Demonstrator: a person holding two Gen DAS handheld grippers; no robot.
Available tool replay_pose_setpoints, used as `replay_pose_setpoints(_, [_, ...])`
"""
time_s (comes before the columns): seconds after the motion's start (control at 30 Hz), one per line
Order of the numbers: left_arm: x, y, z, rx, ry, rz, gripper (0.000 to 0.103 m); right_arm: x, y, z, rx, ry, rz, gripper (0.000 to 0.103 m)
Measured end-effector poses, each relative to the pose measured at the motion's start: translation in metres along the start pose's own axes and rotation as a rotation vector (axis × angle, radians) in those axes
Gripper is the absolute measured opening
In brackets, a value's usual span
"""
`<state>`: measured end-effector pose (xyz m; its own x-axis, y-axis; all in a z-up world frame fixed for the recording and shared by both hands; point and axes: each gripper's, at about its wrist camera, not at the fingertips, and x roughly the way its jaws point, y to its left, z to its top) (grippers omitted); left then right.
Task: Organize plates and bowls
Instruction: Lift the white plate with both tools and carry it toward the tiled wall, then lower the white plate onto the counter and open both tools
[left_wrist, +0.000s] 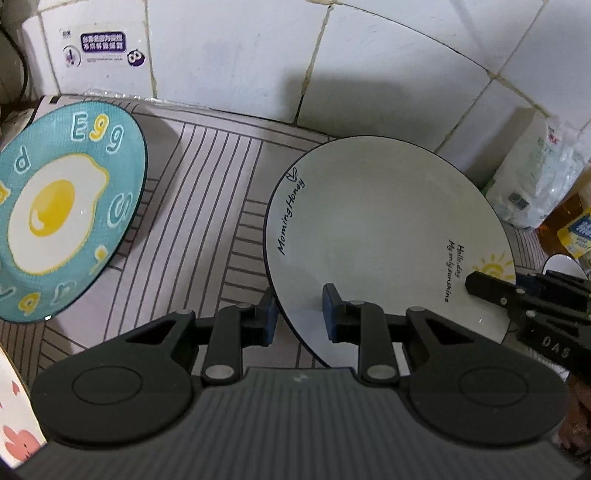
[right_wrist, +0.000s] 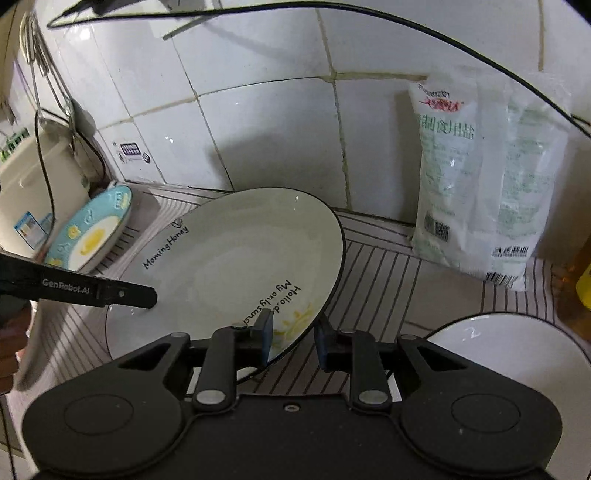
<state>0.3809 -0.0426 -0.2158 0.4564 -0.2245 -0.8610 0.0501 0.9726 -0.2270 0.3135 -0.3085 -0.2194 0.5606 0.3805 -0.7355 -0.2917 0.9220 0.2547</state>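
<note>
Two hand-held grippers share one white plate (left_wrist: 384, 236), lettered "Morning Honey", above a striped counter mat (left_wrist: 207, 206). The left gripper (left_wrist: 299, 317) straddles the plate's rim at 6 o'clock in its own view, its blue pads nearly closed with the rim between them; contact of the pads with the rim appears likely but cannot be confirmed. The right gripper (right_wrist: 293, 341) likewise brackets the rim near the sun motif, one pad over the face and one beneath, jaws narrow; whether they press cannot be told. In both views the plate looks tilted, and whether it clears the mat cannot be told. Judged progress: early to middle. A teal fried-egg plate (left_wrist: 62, 221) rests at 9 o'clock, propped on its far side; the white plate has no settled place yet, and a white bowl (right_wrist: 517, 365) at 4 o'clock in the right view waits untouched. View differences: only the left wrist shows a pink-flowered dish (left_wrist: 14, 417) at 8 o'clock; only the right wrist shows the salt bags (right_wrist: 476, 184) whole at 2 o'clock, a rice cooker (right_wrist: 33, 192) at 9 o'clock and most of the bowl
</note>
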Motion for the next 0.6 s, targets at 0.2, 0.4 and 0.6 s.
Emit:
replay_pose_setpoints(0.2, [0.0,-0.011,0.001,-0.002,0.036,0.033,0.025,0.011,0.016,0.002,-0.099,0.041,-0.106,0.04])
replay_pose_setpoints(0.4, [-0.018,-0.017,-0.004,0.021,0.03,0.065,0.037,-0.008,0.032,0.0,-0.102,-0.023,-0.158,0.064])
replay_pose_setpoints(0.6, [-0.056,-0.011,-0.013,0.017,0.003,0.082,0.055,-0.051,0.042,-0.006,-0.065,-0.118,-0.133,0.069])
